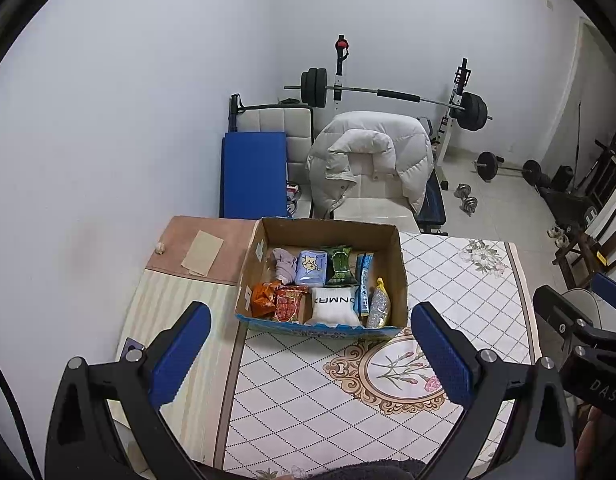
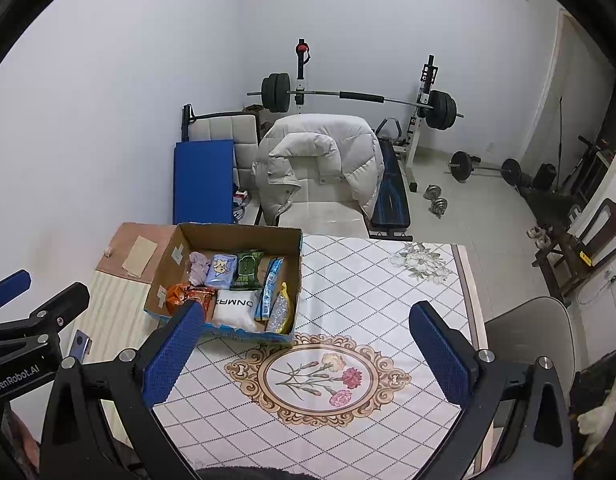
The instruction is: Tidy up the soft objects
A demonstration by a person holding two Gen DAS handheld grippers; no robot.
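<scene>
- While both tools are held above the table (image 2: 387,280), the left gripper (image 1: 309,354) is seen spread wide — nothing is gripped between its blue pads (image 1: 180,354), and nothing is touched by them.
- The right gripper (image 2: 308,354) is likewise released, its jaws far apart and bare; its left pad overlaps the near corner of the box in that view, though contact cannot be judged.
- The soft things are gathered in an open cardboard box (image 1: 391,248), which is set on the far left part of the patterned cloth.
- Along the box's far side are laid a crumpled lilac cloth (image 1: 284,266), a pale blue tissue pack (image 1: 311,268), a dark green packet (image 1: 339,266) and a narrow blue sachet (image 1: 363,284).
- Along the near side are placed an orange bag (image 1: 263,299), a red snack bag (image 1: 288,304), a white pillow pack (image 1: 333,306) with printed letters, and a yellow-topped mesh pouch (image 1: 378,306) — each pressed against its neighbour.
- Behind the table a white padded jacket (image 2: 319,160) is draped over a seat, and a barbell (image 2: 355,98) is kept on a rack.
</scene>
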